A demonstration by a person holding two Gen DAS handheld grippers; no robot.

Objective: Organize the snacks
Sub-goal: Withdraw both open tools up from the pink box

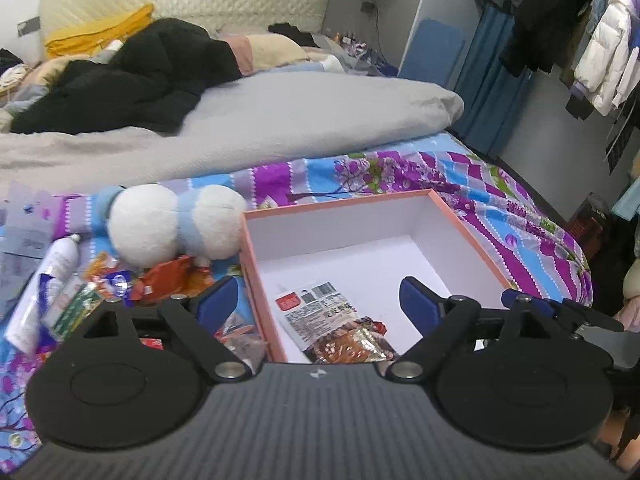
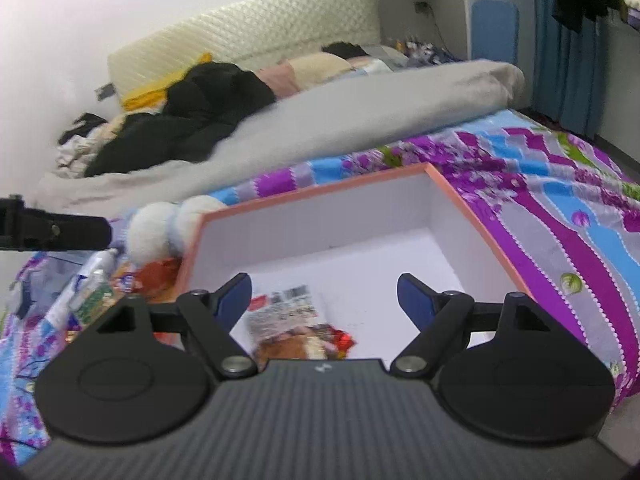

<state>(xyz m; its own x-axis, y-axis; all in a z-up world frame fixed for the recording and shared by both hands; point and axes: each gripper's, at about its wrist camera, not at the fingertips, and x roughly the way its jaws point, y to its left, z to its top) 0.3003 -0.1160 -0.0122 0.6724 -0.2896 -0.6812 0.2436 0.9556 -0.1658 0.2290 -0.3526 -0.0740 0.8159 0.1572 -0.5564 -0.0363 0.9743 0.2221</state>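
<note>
Left wrist, box (image 1: pixel 472 236) (pink-rimmed), snack packet (image 1: pixel 320 308) inside

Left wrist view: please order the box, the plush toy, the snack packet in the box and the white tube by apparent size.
1. Box
2. Plush toy
3. Snack packet and white tube: look alike, unsure.

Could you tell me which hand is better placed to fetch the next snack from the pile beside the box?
Probably the left. The left gripper is open and straddles the box wall, with the loose snack pile just beyond its left finger. The right gripper, also open, hangs over the box interior, farther from that pile.
</note>
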